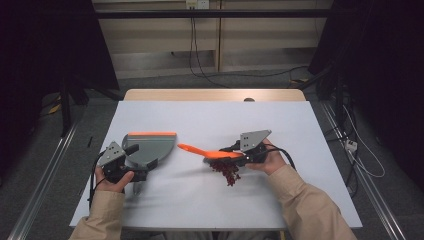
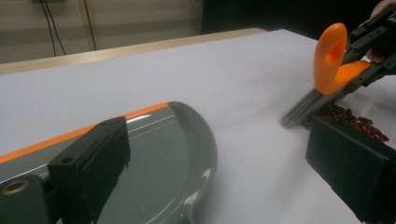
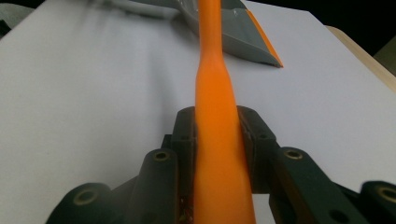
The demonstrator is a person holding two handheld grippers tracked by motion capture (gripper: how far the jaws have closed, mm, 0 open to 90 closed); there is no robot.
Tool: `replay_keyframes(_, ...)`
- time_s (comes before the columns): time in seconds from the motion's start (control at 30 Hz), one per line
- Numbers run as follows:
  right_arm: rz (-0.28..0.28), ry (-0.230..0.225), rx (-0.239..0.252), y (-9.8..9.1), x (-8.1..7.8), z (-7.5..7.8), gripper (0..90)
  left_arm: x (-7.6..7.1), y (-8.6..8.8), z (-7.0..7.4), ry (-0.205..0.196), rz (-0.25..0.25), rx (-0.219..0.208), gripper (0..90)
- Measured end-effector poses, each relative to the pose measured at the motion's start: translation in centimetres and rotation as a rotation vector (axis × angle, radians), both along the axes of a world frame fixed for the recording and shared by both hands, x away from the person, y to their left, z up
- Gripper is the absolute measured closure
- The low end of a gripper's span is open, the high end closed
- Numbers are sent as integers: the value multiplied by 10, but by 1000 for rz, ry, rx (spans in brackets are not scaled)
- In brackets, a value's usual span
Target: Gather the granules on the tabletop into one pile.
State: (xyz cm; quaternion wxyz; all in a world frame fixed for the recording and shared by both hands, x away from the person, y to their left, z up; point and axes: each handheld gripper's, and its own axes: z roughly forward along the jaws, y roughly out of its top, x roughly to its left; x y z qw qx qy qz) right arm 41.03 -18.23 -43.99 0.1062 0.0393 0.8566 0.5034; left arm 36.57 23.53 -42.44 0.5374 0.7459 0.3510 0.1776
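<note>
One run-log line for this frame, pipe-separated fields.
left hand-held gripper: at dustpan, grip unclear | right hand-held gripper: shut on brush | bristles touching beans | table

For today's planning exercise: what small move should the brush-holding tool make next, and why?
Probably a short sweep towards the grey dustpan with the orange lip. The right tool grips the orange-handled brush, its bristles beside the pile of dark red beans, which lies apart from the pan.
</note>
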Motion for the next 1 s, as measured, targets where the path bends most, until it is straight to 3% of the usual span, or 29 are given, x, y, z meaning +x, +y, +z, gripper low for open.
replay_keyframes(0.3,-30,-23,7,2,1,2,712,0,0,0,2,-1,4,62)
replay_keyframes(0.53,-67,-5,47,0,4,7,712,1,0,0,0,-1,3,62)
replay_keyframes(0.8,-67,-21,58,-3,-1,18,712,1,-1,-1,0,-3,1,62)
replay_keyframes(1.0,-69,32,113,-3,-5,23,712,1,-1,-1,1,-3,-1,62)
